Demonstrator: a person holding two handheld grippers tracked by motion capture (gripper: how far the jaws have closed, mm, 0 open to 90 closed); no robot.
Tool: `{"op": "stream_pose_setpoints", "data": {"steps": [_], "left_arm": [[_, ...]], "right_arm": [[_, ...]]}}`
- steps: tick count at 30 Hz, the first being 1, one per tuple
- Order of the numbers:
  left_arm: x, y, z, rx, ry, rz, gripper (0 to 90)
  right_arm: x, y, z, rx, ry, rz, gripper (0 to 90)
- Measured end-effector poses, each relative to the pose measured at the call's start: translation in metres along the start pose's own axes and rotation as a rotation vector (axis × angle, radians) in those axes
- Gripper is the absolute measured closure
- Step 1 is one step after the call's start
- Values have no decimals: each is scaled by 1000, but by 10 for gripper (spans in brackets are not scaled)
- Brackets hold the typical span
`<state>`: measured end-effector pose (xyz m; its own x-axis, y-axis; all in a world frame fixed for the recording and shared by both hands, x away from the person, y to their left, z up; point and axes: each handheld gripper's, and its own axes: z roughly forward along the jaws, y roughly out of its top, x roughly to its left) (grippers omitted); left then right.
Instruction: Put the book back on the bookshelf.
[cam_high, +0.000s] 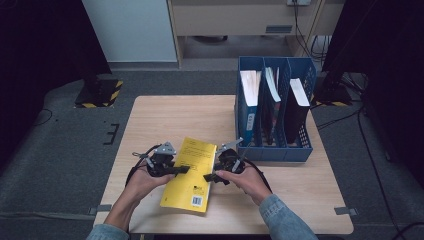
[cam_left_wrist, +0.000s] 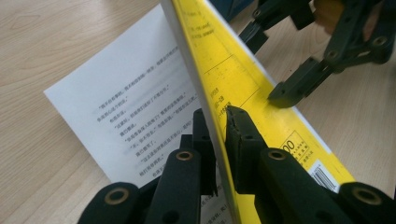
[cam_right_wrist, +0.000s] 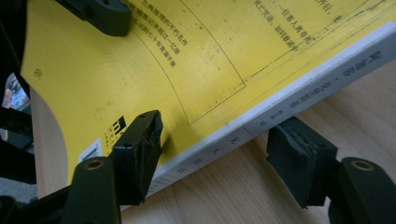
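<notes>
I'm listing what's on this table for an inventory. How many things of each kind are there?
Yellow book: 1
Blue file rack: 1
Books standing in the rack: 3 ()
Grippers: 2 (left gripper, right gripper)
Total: 7

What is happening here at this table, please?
A person works on a yellow book with two hand-held grippers. The left gripper is shut on the book's cover, lifted off a white page. The right gripper straddles the spine edge without pressing yet. A blue file rack with other books stands on the table nearby.
</notes>
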<state>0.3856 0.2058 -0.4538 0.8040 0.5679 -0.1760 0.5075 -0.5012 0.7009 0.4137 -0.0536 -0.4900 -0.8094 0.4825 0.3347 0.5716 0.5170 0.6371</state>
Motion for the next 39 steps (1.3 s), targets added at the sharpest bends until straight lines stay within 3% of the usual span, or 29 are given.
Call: {"op": "stream_pose_setpoints", "data": {"steps": [4, 8, 11, 17, 24, 35, 39], "left_arm": [[3, -2, -5, -36, -5, 5, 828], [3, -2, -8, -53, -7, 13, 836], [2, -1, -9, -55, -9, 19, 838], [-2, 4, -11, -60, -20, 39, 840], [-4, 8, -11, -69, -22, 36, 841], [-7, 12, -8, -50, -34, 52, 843], [-3, 12, -7, -5, -35, 54, 843]], "right_arm": [[10, 11, -8, 13, -24, -43, 371], [11, 16, -10, 34, -8, -57, 370], [8, 17, -9, 34, 8, -37, 371], [5, 17, -4, 43, -8, -29, 370], [0, 15, -1, 44, 6, -6, 372], [-11, 11, 0, 9, 31, 40, 340], [-14, 12, -2, -1, 41, 33, 390]]}}
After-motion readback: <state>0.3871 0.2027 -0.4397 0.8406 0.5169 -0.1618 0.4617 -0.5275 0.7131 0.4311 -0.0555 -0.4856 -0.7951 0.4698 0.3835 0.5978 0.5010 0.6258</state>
